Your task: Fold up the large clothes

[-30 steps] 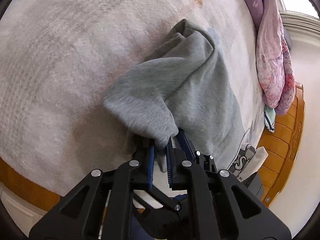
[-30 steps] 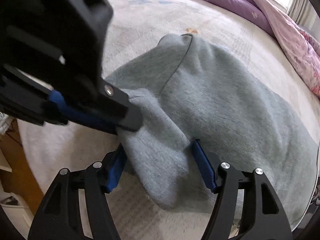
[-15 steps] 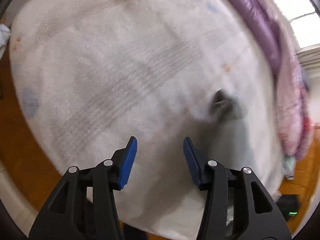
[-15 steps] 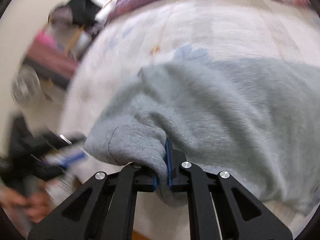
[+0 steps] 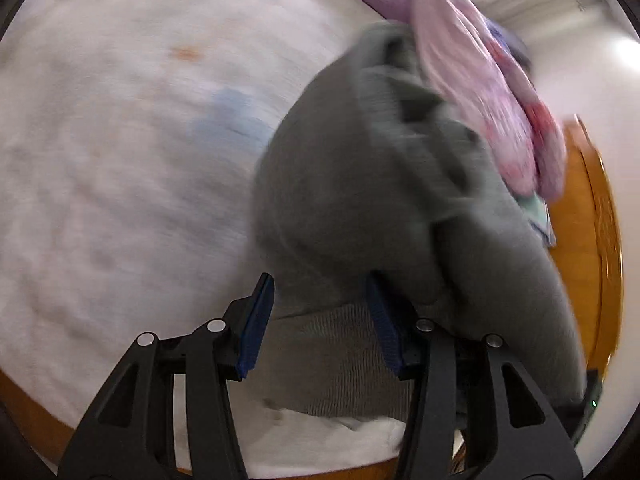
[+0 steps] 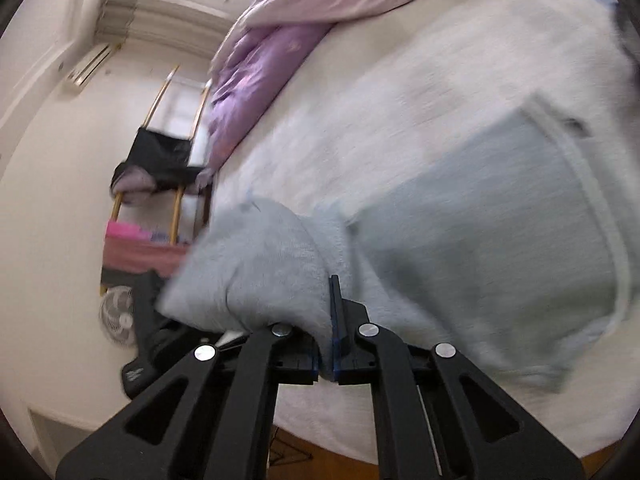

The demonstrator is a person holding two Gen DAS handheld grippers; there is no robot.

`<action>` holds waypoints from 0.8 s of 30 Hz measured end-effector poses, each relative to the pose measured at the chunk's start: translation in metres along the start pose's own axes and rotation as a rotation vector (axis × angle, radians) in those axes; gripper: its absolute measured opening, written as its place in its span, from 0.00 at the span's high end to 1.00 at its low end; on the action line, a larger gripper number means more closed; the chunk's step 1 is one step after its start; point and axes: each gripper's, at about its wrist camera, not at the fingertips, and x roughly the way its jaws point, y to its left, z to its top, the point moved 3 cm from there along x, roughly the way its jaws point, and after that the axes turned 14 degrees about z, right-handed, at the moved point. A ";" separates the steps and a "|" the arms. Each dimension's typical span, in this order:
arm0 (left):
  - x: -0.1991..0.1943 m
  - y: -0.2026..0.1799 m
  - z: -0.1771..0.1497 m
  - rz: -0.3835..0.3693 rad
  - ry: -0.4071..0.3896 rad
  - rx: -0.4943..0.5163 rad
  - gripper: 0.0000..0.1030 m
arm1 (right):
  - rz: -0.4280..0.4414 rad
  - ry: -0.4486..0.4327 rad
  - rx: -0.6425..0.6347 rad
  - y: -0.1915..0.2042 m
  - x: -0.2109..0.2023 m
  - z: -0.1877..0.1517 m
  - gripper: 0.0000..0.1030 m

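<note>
On the white bed [image 5: 120,160] in a bedroom, the grey sweatshirt [image 5: 360,200] lies bunched and unfolded. My right gripper [image 6: 326,344] has its jaws pinched tight on a cuff-like end of it; my left gripper [image 5: 320,320] stands half wide over the ribbed hem, gripping nothing. I judge the folding barely begun: spreading and every fold remain.

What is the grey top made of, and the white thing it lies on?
Grey top: looks like soft knitted fleece or sweatshirt cotton, matte and fuzzy, with a ribbed hem. White cover: seems a plush, fluffy blanket, with a faintly printed pile, though blur leaves it uncertain.
</note>
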 end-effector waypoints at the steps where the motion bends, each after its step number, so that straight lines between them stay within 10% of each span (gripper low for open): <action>1: 0.007 -0.011 -0.005 0.006 0.008 0.026 0.54 | -0.010 -0.004 0.012 -0.008 -0.003 0.002 0.96; 10: 0.038 -0.044 -0.008 0.052 0.056 0.076 0.51 | 0.045 0.013 0.079 -0.059 -0.021 -0.004 0.90; 12: 0.038 -0.042 -0.009 0.039 0.062 0.062 0.51 | 0.049 0.039 0.038 -0.052 -0.020 -0.003 0.55; 14: 0.038 -0.043 -0.009 0.031 0.068 0.052 0.51 | 0.056 0.067 -0.025 -0.043 -0.011 -0.002 0.46; 19: 0.041 -0.047 -0.005 0.014 0.075 0.030 0.51 | -0.032 0.169 -0.156 -0.030 0.028 -0.004 0.46; 20: 0.041 -0.047 -0.005 0.012 0.077 0.029 0.51 | -0.037 0.178 -0.145 -0.031 0.035 -0.003 0.52; 21: 0.040 -0.047 -0.005 0.012 0.079 0.031 0.51 | -0.061 0.174 -0.149 -0.032 0.039 -0.002 0.80; 24: 0.028 -0.045 -0.005 -0.032 0.078 0.019 0.51 | -0.071 0.152 -0.177 -0.019 0.034 -0.001 0.91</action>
